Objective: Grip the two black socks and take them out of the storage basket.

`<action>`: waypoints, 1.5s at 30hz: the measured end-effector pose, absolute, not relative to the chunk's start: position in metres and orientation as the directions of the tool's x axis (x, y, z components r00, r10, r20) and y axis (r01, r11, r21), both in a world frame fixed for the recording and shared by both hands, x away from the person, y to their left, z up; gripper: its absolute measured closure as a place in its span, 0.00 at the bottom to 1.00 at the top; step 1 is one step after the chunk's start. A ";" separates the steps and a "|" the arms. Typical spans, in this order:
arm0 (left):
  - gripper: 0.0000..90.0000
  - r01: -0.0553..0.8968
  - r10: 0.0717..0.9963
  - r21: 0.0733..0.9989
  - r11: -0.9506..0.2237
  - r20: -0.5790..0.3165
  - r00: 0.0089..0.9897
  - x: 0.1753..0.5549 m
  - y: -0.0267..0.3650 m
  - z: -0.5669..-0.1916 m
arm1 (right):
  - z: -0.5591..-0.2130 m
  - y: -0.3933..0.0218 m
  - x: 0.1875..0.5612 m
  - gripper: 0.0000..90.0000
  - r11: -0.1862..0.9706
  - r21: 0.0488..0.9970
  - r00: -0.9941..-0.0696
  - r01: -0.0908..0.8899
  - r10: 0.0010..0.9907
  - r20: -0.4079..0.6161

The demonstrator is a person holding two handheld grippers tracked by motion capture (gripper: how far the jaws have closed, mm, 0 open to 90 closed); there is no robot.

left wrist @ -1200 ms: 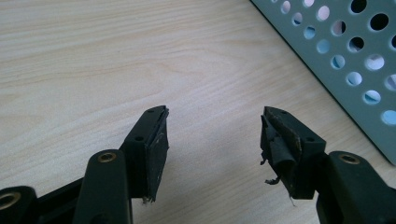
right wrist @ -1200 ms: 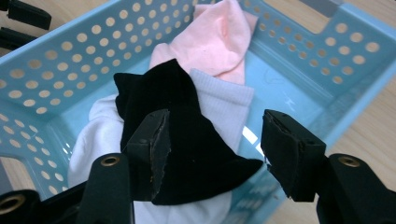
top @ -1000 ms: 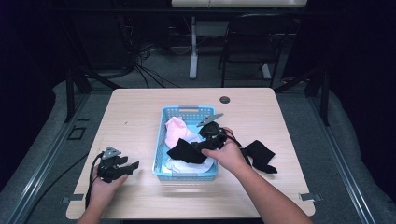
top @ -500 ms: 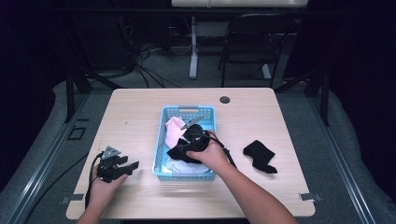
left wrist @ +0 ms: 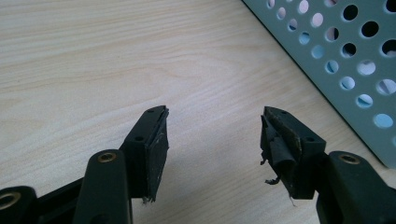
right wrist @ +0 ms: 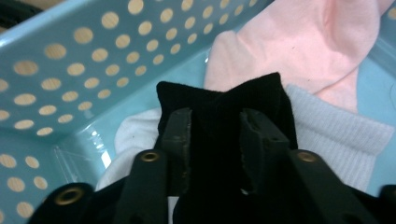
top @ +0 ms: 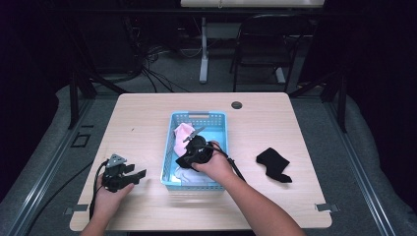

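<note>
A blue perforated basket [top: 196,116] stands mid-table with a pink sock [top: 183,133] and a white sock [right wrist: 336,135] inside. My right gripper [top: 190,156] reaches down into the basket. Its jaws have just been closing and now pinch a bunched black sock [right wrist: 219,98] between the pads, over the white sock and next to the pink sock [right wrist: 299,51]. My left gripper [top: 140,174] rests open on the table left of the basket, nothing between its jaws [left wrist: 212,135]. A second black sock [top: 272,162] lies on the table to the right of the basket.
The basket wall [left wrist: 345,60] is close on the right side of the left gripper. A round cable hole [top: 237,104] sits near the table's far edge. A chair [top: 260,44] and cables stand beyond the table.
The right hand moved left and down, from the basket's right side to deep inside it, and its jaws narrowed onto the black sock. The left gripper stayed put.
</note>
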State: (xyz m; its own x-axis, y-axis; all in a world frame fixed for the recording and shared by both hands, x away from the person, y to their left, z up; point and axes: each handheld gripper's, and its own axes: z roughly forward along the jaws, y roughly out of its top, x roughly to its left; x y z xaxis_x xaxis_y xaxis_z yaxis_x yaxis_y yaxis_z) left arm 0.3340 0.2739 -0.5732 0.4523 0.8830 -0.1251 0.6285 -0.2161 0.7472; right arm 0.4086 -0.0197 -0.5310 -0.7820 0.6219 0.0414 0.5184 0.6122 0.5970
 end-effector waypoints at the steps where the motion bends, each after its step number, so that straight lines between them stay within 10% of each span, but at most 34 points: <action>1: 0.46 0.629 0.883 0.747 -0.215 -0.126 0.452 0.334 0.274 -0.573 | -0.532 -0.018 0.408 0.80 0.631 0.586 -0.789 0.508 0.614 0.023; 7: 0.46 0.628 0.882 0.747 -0.218 -0.124 0.454 0.334 0.274 -0.573 | -0.530 -0.021 0.407 0.95 0.619 0.587 -0.780 0.521 0.625 0.034; 45: 0.46 0.635 0.884 0.740 -0.225 -0.119 0.452 0.335 0.273 -0.574 | -0.440 -0.049 0.389 0.96 0.532 0.732 -0.799 0.425 0.600 0.028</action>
State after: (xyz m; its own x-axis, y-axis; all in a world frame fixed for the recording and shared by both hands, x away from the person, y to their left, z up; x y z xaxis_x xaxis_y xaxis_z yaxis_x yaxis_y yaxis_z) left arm 0.3348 0.2726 -0.5745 0.4515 0.8843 -0.1190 0.6346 -0.2245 0.7395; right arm 0.3895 -0.0487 -0.4403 -0.7995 0.6001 0.0282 0.4253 0.5322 0.7320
